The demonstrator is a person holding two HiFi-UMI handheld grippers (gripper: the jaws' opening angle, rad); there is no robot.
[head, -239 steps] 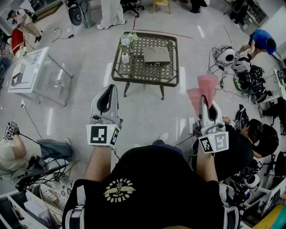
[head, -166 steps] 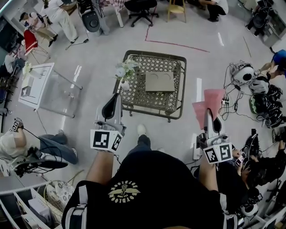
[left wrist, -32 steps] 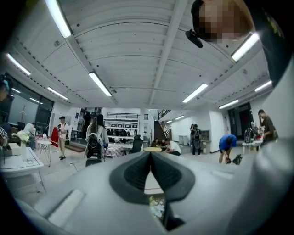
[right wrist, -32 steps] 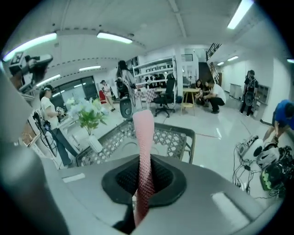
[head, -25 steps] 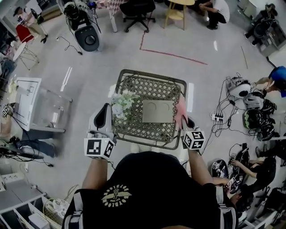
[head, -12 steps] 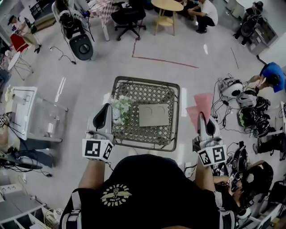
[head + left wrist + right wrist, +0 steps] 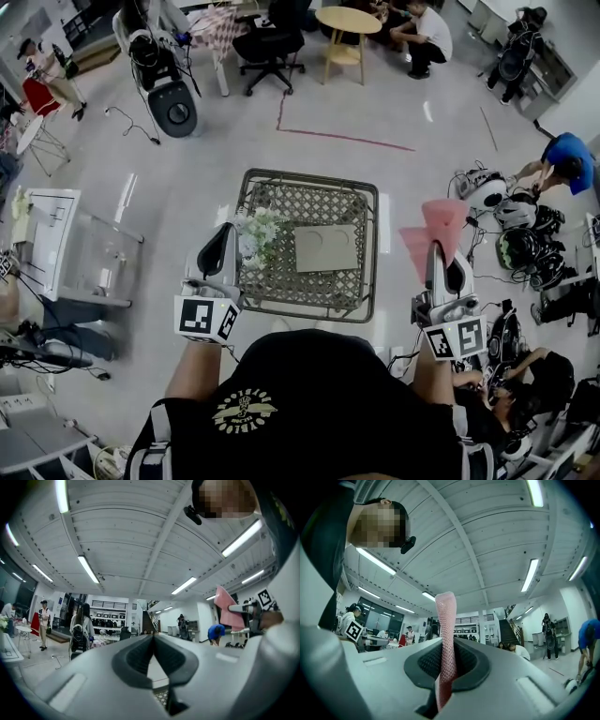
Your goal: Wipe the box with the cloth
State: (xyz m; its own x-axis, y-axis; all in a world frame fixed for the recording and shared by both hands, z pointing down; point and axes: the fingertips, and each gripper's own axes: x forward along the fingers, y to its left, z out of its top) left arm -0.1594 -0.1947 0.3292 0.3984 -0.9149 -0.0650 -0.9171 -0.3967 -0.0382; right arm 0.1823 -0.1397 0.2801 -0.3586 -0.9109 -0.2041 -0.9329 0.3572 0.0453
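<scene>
Jaws of right gripper (image 7: 439,251) clamp the cloth (image 7: 437,223), apart from the box (image 7: 326,247); left gripper (image 7: 225,236) clenched empty.

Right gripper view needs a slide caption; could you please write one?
Right gripper clamps a pink cloth beneath the ribbed ceiling.

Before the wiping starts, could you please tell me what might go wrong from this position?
The vase of flowers stands right beside the box on the wicker table, so a stroke towards the left could tip it. The right gripper holds the pink cloth near one end, with most of it loose beyond the jaws; rubbing might pull it free.
</scene>
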